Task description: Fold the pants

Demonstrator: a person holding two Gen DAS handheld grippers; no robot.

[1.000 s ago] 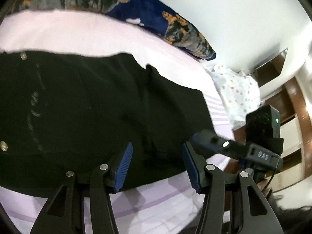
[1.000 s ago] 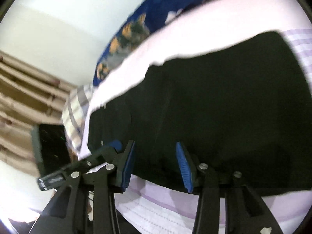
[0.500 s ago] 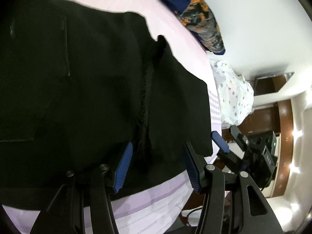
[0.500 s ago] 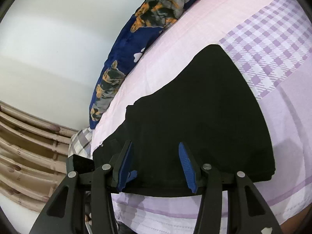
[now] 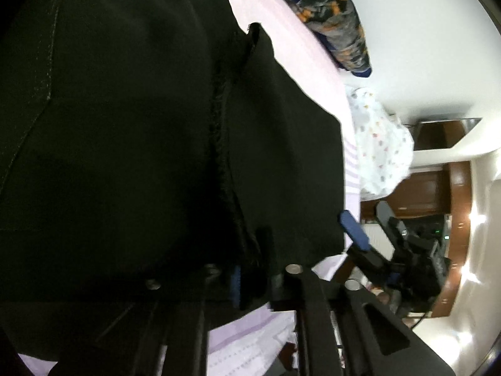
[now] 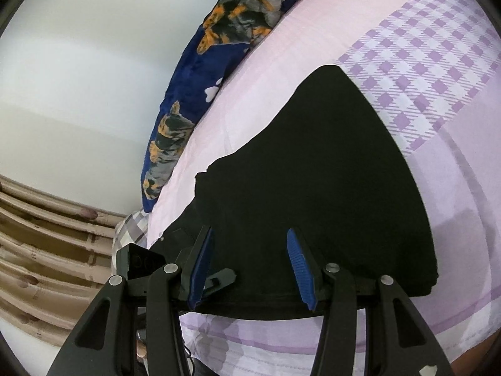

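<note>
Black pants [image 5: 141, 125] lie spread on a pink and purple checked bedsheet [image 6: 438, 62]; they also show in the right wrist view [image 6: 328, 172]. My left gripper [image 5: 250, 269] is shut on the near edge of the pants by the centre seam [image 5: 224, 144], the cloth bunched between its fingers. My right gripper [image 6: 250, 263] is open, its blue pads either side of the near hem, just above the cloth. It also shows at the right of the left wrist view [image 5: 353, 225].
A dark blue pillow [image 6: 219, 72] with an orange pattern lies along the far side of the bed. A white dotted cloth [image 5: 379, 144] sits past the bed's end. Wooden slats [image 6: 47, 250] stand at the left. The bed edge is just below both grippers.
My left gripper moved in onto the pants' near edge and closed on the cloth. My right gripper tilted and came lower towards the near hem, still open.
</note>
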